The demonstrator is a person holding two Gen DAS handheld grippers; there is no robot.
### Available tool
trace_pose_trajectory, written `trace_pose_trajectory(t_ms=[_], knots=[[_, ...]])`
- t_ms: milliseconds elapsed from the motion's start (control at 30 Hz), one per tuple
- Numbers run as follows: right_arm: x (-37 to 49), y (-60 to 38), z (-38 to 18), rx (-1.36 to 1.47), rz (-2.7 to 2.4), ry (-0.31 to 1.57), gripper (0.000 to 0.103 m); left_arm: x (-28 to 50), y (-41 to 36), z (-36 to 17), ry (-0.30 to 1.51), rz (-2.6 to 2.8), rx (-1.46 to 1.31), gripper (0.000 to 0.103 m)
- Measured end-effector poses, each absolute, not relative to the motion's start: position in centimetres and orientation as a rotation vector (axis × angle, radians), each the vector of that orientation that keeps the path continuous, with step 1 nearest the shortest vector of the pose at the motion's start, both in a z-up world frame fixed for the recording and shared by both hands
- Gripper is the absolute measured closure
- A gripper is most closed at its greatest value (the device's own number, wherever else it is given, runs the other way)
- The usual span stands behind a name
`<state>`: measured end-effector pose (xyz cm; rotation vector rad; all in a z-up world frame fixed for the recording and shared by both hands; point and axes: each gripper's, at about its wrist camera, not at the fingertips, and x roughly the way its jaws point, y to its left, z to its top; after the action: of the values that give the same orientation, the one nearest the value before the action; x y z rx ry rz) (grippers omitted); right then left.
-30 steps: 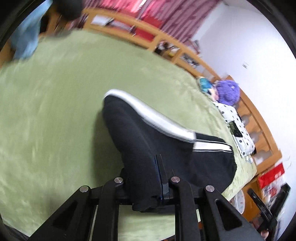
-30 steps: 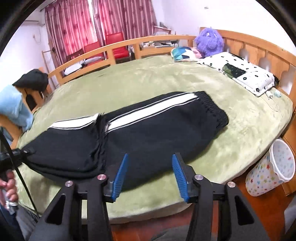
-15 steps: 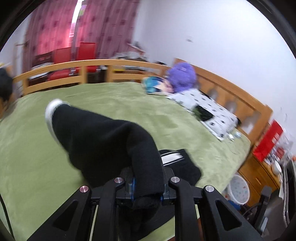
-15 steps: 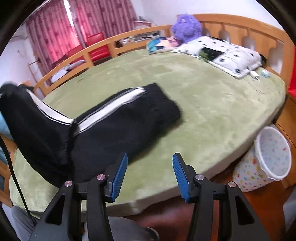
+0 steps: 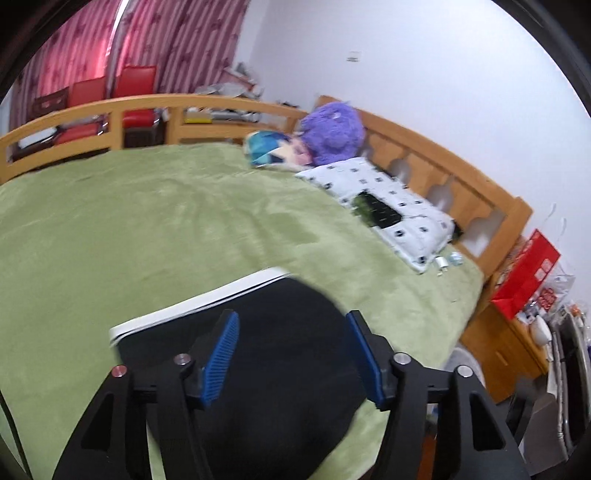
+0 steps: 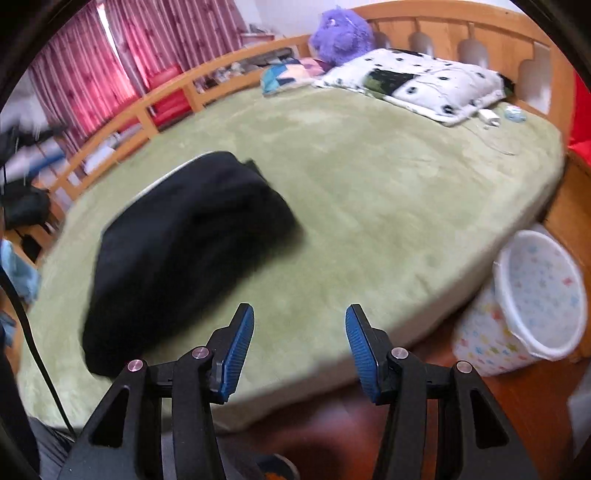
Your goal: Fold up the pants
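The black pants (image 6: 184, 236) lie folded over on themselves in a thick, soft bundle on the near left part of the bed (image 6: 388, 192), close to its front edge. The fabric looks like a heavy knit, matte and dark, with a white stripe (image 5: 207, 299) running along the far edge of the fold. The bed is covered by a plush green blanket with a short, velvety nap, and its rounded edge curves away on both sides inside a curved wooden rail (image 5: 92, 114).

The left tool (image 5: 291, 354) hangs just above the bundle, its jaws opening; the ribbed blue pads (image 5: 221, 350) stand apart with the black cloth showing below and between them, not pinched. The right tool (image 6: 299, 350) is halfway open over the blanket's front edge, to the right of the pants, with nothing between its pads.

At the head of the bed lie a white pillow (image 6: 417, 81) with dark spots and a fuzzy purple stuffed toy (image 6: 341, 31). A round plastic bin (image 6: 532, 295) printed with coloured stars stands on the floor by the bed.
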<state>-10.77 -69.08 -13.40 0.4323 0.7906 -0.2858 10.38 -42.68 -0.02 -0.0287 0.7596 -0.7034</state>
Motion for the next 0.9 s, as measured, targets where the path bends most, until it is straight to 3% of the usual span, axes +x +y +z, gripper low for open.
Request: trace_pose_trajectory(t_ms=[67, 233, 367, 433, 533, 600, 700, 800, 900], knots=[[-8.5, -68.8, -13.0, 0.436, -0.233, 0.75, 0.052, 10.9, -40.2, -1.7, 0.806, -0.645, -0.02, 0.041], [-3.0, -69.4, -12.1, 0.424, -0.223, 0.661, 0.04, 11.6, -36.3, -7.5, 0.93, -0.532, -0.004, 0.041], [1.2, -71.2, -14.0, 0.453, -0.265, 0.732, 0.039, 11.6, -34.3, -11.4, 1.038, -0.511, -0.084, 0.041], [2.2, -71.4, -15.7, 0.464, -0.214, 0.815, 0.068, 11.3, -33.8, -13.0, 1.09, -0.517, -0.119, 0.041], [-0.1, -69.5, -16.0, 0.314, -0.166, 0.794, 0.081, 10.1, -33.8, -14.5, 1.13, -0.575, -0.162, 0.04], [-1.1, -69.0, -17.0, 0.29, -0.177, 0.818, 0.082, 9.3, -34.4, -15.9, 1.168, -0.596, -0.162, 0.038], [-1.8, -68.8, -18.6, 0.292, -0.18, 0.84, 0.08, 8.3, -35.7, -18.1, 1.187, -0.581, -0.143, 0.028], [-2.1, -68.9, -17.9, 0.272, -0.196, 0.857, 0.064, 8.4, -35.8, -18.4, 1.218, -0.604, -0.137, 0.026], [-2.2, -69.2, -15.2, 0.231, -0.203, 0.833, 0.057, 9.2, -34.4, -16.5, 1.183, -0.61, -0.138, 0.027]])
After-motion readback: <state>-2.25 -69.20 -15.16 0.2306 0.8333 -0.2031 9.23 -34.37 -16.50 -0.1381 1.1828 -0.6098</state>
